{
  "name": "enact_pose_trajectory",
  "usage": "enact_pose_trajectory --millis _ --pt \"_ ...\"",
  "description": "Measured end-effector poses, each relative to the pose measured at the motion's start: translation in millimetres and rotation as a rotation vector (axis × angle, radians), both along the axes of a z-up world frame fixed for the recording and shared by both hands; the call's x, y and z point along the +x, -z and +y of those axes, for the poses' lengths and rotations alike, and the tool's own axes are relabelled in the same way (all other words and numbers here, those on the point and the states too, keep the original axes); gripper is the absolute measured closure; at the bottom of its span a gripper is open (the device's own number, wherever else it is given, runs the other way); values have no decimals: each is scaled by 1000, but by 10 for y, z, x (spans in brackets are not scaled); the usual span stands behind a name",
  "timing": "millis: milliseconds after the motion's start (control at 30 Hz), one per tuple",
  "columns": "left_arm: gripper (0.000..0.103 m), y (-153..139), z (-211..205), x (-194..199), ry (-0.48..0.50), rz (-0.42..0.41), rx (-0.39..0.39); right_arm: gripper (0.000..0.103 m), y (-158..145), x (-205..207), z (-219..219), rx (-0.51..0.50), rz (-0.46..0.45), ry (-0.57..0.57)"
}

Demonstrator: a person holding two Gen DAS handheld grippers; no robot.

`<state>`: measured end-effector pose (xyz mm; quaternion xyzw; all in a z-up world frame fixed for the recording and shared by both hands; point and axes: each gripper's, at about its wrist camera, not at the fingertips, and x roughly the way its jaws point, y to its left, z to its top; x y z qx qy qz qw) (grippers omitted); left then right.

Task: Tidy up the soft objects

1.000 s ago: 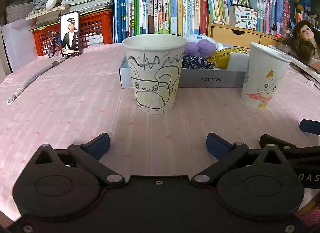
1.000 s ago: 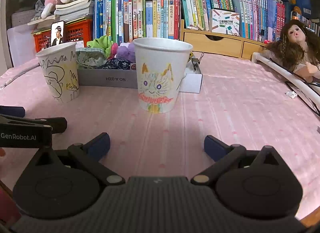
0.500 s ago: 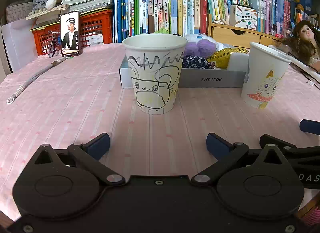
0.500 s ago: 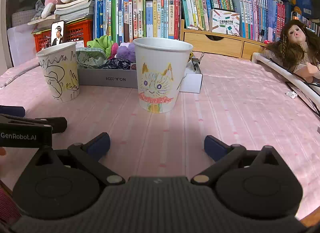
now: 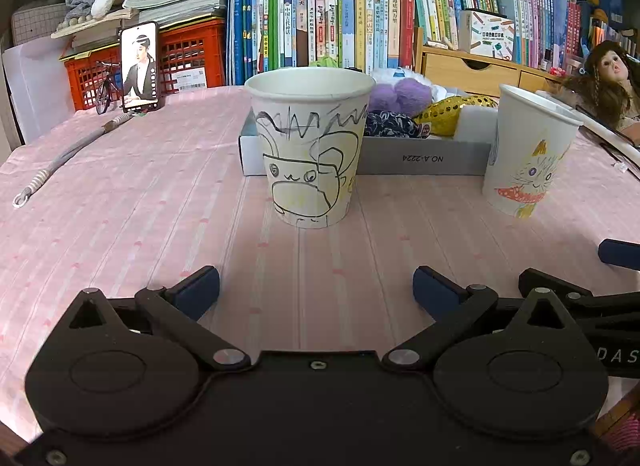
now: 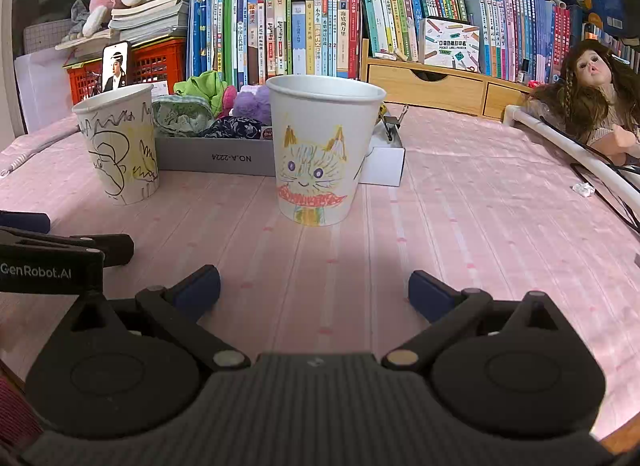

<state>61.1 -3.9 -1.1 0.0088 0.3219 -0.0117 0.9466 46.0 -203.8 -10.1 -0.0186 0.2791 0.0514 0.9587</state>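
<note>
We are holding the left hand-held gripper (image 5: 316, 286) and right hand-held gripper (image 6: 314, 286) wide and empty, unchanged over the last second, while the soft objects (image 6: 224, 115) are lying piled in the gray box (image 6: 208, 155) behind 2 paper cups (image 6: 324, 153), so nothing is advancing.

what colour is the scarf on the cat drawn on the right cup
Red-orange, on the cat cup; the right wrist view shows it best.

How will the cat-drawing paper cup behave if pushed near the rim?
The cat-drawing paper cup looks thin-walled and probably light, so it likely tips rather than slides. Its base is narrower than its rim, adding to that. A squeeze would probably dent it.
</note>
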Motion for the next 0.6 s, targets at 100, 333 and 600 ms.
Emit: enact_pose_trajectory --millis 100,333,600 --pt "0 0 3 -1 0 1 -1 0 0 0 0 0 0 0" --pt "0 -8 8 7 1 1 0 0 0 0 2 0 0 0" --pt "0 -10 7 9 1 2 0 0 1 2 3 0 0 0"
